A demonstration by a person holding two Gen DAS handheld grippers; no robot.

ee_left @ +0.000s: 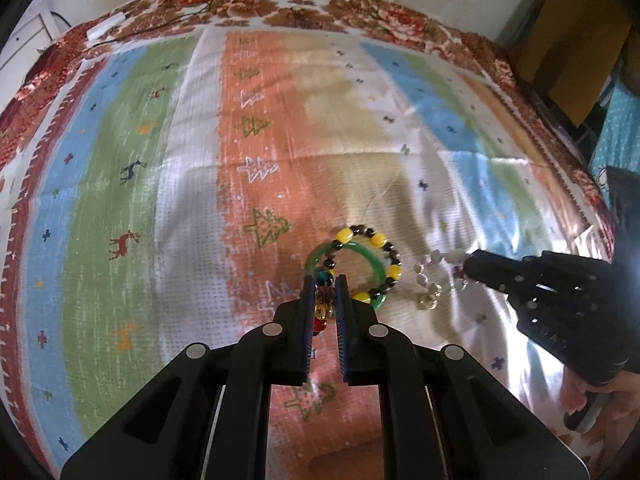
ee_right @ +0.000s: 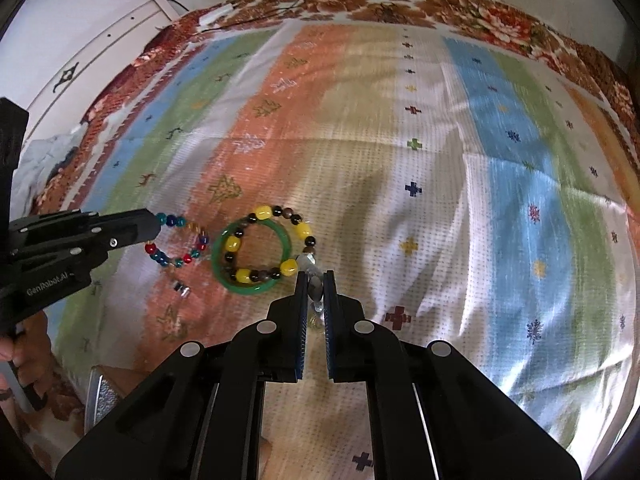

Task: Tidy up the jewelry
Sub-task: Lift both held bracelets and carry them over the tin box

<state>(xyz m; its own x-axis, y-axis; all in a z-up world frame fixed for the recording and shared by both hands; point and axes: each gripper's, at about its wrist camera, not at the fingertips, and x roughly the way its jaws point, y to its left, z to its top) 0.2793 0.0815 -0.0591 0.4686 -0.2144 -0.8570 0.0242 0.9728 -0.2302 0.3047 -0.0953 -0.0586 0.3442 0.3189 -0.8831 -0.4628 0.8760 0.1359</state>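
Observation:
A green bangle lies on the striped cloth with a yellow-and-black bead bracelet resting across it. My left gripper is shut on a multicolored glass bead bracelet just left of the bangle. My right gripper is shut on a white-and-clear bead bracelet just right of the bangle.
The striped cloth covers a bed with a floral blanket border. A small metal clasp piece lies on the cloth. A metal object sits at the lower left. A yellow-brown board stands at the right.

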